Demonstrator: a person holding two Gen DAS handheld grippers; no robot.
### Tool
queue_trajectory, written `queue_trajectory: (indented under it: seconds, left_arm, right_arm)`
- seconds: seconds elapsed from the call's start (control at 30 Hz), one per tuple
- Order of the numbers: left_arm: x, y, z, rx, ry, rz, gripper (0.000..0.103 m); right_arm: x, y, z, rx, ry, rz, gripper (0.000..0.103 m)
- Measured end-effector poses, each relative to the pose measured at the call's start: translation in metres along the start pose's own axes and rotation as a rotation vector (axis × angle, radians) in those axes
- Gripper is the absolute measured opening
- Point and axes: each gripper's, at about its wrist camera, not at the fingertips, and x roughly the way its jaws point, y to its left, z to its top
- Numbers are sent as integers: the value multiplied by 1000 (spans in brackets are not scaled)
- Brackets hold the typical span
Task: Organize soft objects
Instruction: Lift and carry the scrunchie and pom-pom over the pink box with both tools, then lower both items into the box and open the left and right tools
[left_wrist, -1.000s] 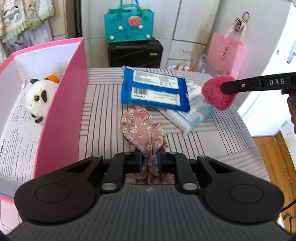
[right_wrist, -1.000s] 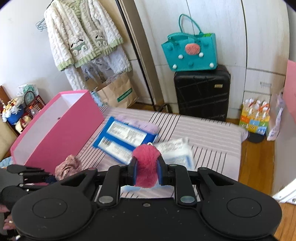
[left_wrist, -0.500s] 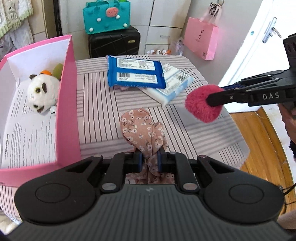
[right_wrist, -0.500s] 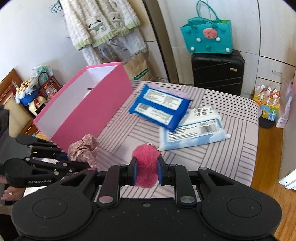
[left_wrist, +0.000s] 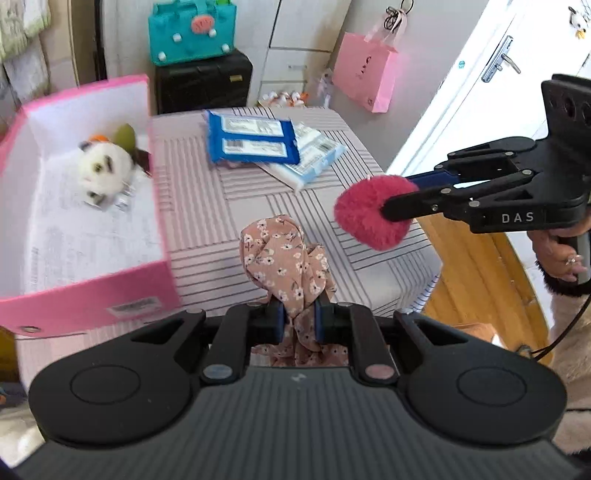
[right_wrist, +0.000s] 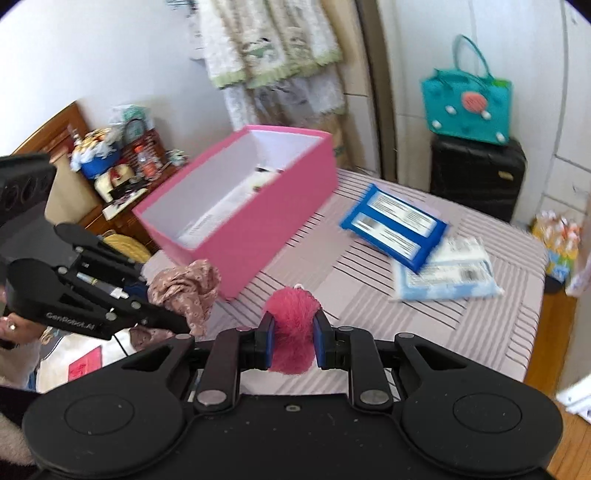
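My left gripper (left_wrist: 298, 320) is shut on a pink floral scrunchie (left_wrist: 284, 254), held above the striped table near its front edge; the scrunchie also shows in the right wrist view (right_wrist: 184, 286). My right gripper (right_wrist: 293, 338) is shut on a fuzzy red pom-pom (right_wrist: 293, 314), which hangs in the air to the right of the scrunchie in the left wrist view (left_wrist: 373, 214). An open pink box (left_wrist: 159, 206) stands at the table's left and holds a white plush toy (left_wrist: 101, 170). The box also shows in the right wrist view (right_wrist: 258, 221).
A blue wipes pack (left_wrist: 251, 138) lies on a white-and-blue pack (left_wrist: 314, 155) at the back of the striped table (left_wrist: 221, 221). A black suitcase (left_wrist: 203, 83) with a teal bag (left_wrist: 192, 29) stands behind. Wooden floor (left_wrist: 476, 273) lies right of the table.
Both grippers have drawn back and up from the table with their objects. The box and wipes packs now look farther away, and the right gripper has swung left toward the box.
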Motion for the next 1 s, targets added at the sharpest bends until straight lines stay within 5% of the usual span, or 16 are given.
queue_trajectory:
  seconds: [0.13, 0.5, 0.77, 1.0]
  left_arm:
    - [-28, 9, 1, 11, -24, 22, 14]
    - [-94, 60, 11, 32, -138, 234, 14]
    - [-60, 119, 33, -15, -107, 276, 14]
    - [-2, 167, 63, -57, -32, 300, 14]
  right_arm:
    - [0, 24, 14, -35, -1, 26, 25]
    - [14, 83, 72, -165, -8, 120, 25]
    - [68, 89, 124, -189, -16, 183, 25]
    - [128, 78, 178, -159, 0, 131, 25]
